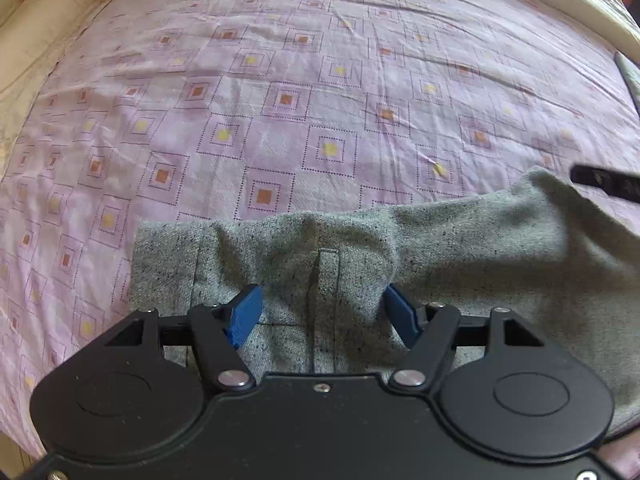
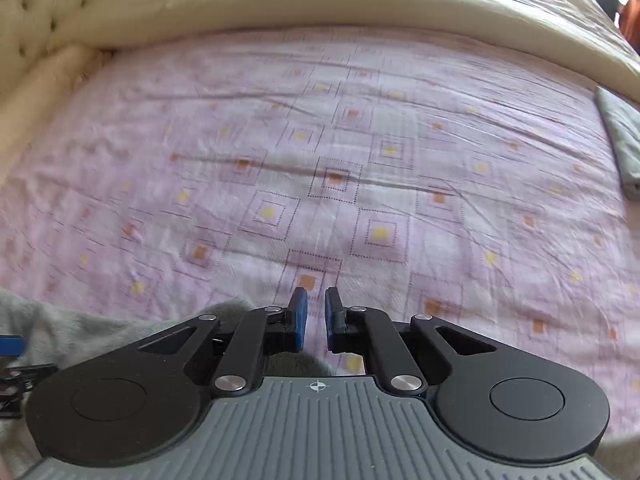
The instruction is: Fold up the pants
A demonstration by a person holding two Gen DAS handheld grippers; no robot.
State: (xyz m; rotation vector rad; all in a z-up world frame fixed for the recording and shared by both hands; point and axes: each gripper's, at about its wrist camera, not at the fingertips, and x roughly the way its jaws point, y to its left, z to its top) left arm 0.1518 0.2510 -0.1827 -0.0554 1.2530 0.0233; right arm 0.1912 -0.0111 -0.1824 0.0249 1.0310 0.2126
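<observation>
Grey speckled pants (image 1: 460, 248) lie on the pink patterned bed sheet (image 1: 280, 80), with the waistband and a belt loop toward me. My left gripper (image 1: 323, 294) hangs just above the waistband. It is open, its blue pads (image 1: 246, 312) spread to either side of the belt loop and not pressing the cloth. In the right wrist view my right gripper (image 2: 315, 294) is over bare sheet (image 2: 360, 160), past the pants' edge (image 2: 100, 332). Its jaws are nearly together with only a narrow slit and nothing between them. The view is motion-blurred.
A folded grey cloth (image 2: 620, 144) lies at the right edge of the bed. A beige quilt (image 2: 360, 0) runs along the far side, with a tufted headboard (image 2: 48, 0) at the left. A black gripper part (image 1: 604, 184) pokes in over the pants at the right.
</observation>
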